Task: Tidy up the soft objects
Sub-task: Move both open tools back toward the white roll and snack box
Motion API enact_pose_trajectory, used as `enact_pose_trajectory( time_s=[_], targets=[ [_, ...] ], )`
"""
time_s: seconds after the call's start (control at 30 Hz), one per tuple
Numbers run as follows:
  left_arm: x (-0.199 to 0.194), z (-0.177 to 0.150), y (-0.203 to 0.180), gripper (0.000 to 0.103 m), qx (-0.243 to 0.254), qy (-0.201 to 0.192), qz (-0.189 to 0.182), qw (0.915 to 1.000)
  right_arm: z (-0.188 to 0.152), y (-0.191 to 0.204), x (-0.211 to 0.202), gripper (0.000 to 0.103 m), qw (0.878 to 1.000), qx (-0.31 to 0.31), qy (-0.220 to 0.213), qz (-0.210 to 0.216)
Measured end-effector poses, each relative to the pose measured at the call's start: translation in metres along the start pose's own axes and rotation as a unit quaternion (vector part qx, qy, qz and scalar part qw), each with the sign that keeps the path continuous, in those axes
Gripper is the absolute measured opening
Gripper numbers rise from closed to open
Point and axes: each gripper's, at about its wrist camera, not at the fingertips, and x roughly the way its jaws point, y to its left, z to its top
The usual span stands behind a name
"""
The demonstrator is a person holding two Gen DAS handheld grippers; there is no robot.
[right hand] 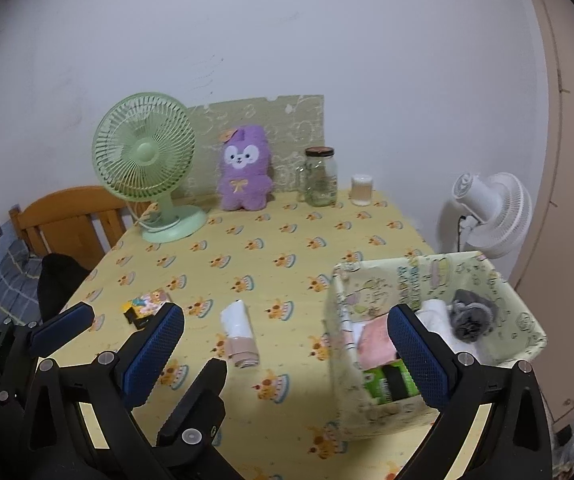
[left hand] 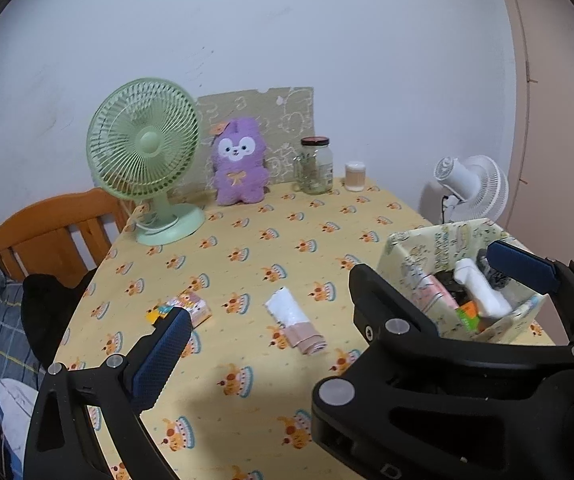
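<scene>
Two soft things lie loose on the bench [right hand: 247, 216]: a colourful packet [left hand: 189, 306] at left, then a white-and-beige roll [left hand: 295, 322]. Rightward, the fabric bin [right hand: 523, 320] holds more rolls. The left gripper [left hand: 339, 308] and the right gripper [right hand: 287, 354] both hover with fingers spread wide, holding nothing.

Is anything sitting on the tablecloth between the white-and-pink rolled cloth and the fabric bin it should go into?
Nothing visible does. The rolled cloth lies alone on the tablecloth, and the strip between it and the fabric bin is bare. Both grippers are open and hold nothing.
</scene>
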Motion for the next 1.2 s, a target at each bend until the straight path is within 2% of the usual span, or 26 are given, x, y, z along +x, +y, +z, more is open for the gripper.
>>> enact_pose_trajectory(
  time_s=[0.37,0.93,1.0,1.07,1.2],
  targets=[
    [0.021,-0.013,0.023,0.101,-0.017,0.022,0.006,0.9996,-0.008,0.022,0.028,0.103,0.999,-0.007,0.025,0.026],
    [0.076,-0.030,0.050,0.101,-0.046,0.085,0.021,0.9951,-0.022,0.041,0.087,0.103,0.997,-0.024,0.068,0.021],
    [0.082,-0.032,0.053,0.101,-0.049,0.093,0.022,0.9942,-0.022,0.043,0.091,0.099,0.997,-0.034,0.063,0.018],
    [0.087,-0.034,0.056,0.101,-0.053,0.101,0.025,0.9932,-0.023,0.045,0.099,0.093,0.996,-0.041,0.075,0.025],
    [0.098,-0.037,0.060,0.101,-0.055,0.113,0.031,0.9916,-0.026,0.047,0.113,0.089,0.994,-0.035,0.095,0.037]
  ],
)
